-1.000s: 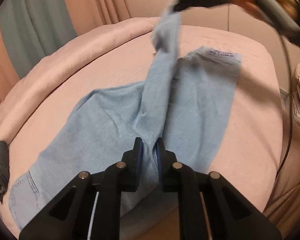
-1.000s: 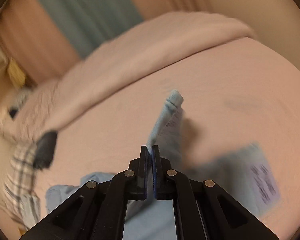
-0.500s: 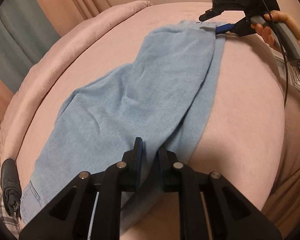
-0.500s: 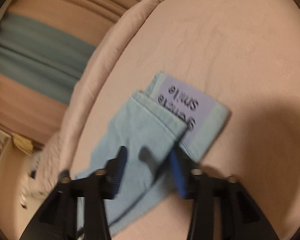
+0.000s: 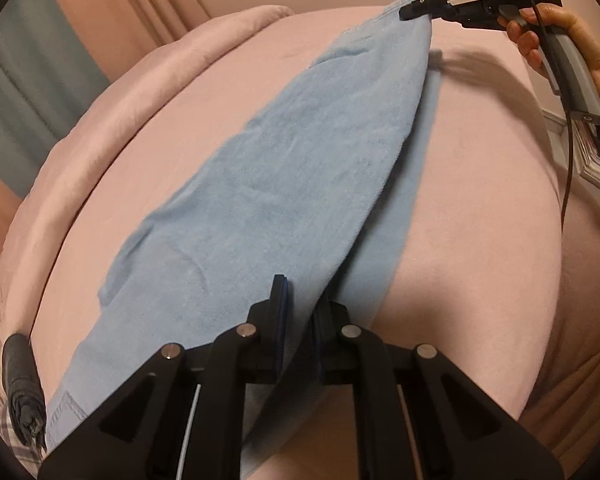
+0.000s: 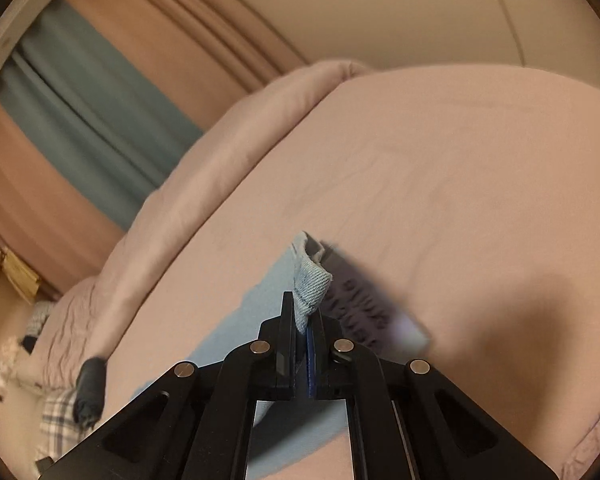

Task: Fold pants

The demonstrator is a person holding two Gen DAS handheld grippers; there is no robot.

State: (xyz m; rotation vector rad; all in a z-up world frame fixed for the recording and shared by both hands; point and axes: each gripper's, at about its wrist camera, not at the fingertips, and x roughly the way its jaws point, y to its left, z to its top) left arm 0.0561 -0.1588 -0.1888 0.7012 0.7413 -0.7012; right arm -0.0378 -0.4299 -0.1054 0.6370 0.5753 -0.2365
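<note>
Light blue pants (image 5: 284, 168) lie lengthwise on the pink bed (image 5: 480, 200), one leg folded over the other. My left gripper (image 5: 300, 292) is at the near end, its jaws closed tight on a fold of the blue fabric. At the far end a hand (image 5: 556, 28) holds my right gripper (image 5: 411, 13), clamped on the leg hem. In the right wrist view the right gripper (image 6: 302, 312) has its jaws closing down on the bunched hem (image 6: 312, 280), pads pressing it. A lilac printed label (image 6: 360, 312) lies on the leg below.
A dark rolled object (image 5: 20, 392) lies at the bed's left edge beside plaid fabric (image 6: 56, 416). A pink duvet ridge (image 6: 204, 168) runs along the far side, with curtains (image 6: 100, 128) behind. Stacked books (image 5: 596, 160) stand off the right side.
The lifted leg came down flat over the other leg. My right gripper opened over the hem, then shut on it again. My left gripper shifted a little, still clamped.
</note>
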